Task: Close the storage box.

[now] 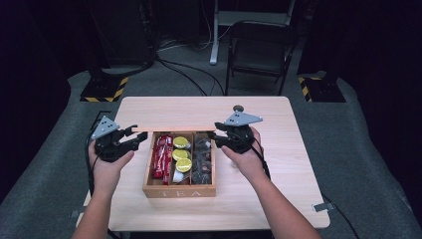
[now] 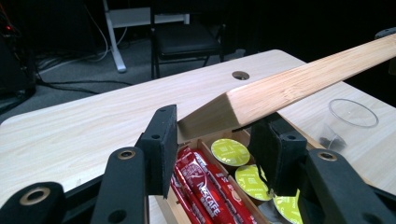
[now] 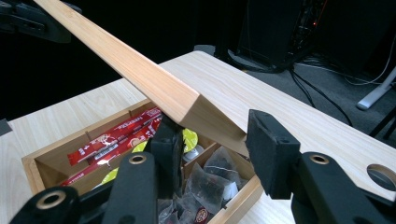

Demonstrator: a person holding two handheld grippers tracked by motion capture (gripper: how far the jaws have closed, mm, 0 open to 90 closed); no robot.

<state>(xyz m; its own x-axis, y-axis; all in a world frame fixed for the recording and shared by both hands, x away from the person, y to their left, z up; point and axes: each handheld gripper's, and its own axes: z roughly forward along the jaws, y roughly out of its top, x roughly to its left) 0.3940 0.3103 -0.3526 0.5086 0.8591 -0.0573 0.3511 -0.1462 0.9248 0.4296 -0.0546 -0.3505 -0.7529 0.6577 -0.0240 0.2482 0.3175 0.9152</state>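
A wooden tea box (image 1: 179, 191) sits mid-table with its lid (image 1: 174, 128) swung up, seen edge-on as a thin strip. My left gripper (image 1: 137, 137) grips the lid's left end; in the left gripper view the lid's corner (image 2: 299, 86) sits between the pads (image 2: 161, 140). My right gripper (image 1: 215, 137) holds the opposite end, and the lid (image 3: 140, 70) runs away from its jaws. Inside the box lie red sachets (image 1: 161, 157), green-topped capsules (image 1: 181, 154) and dark tea bags (image 1: 201, 159).
A clear plastic cup (image 2: 352, 121) stands on the table beyond the box's far side. The tabletop (image 1: 278, 199) has a cable hole (image 1: 238, 107) near its back edge. A folding chair (image 1: 259, 50) stands behind the table, with cables on the floor.
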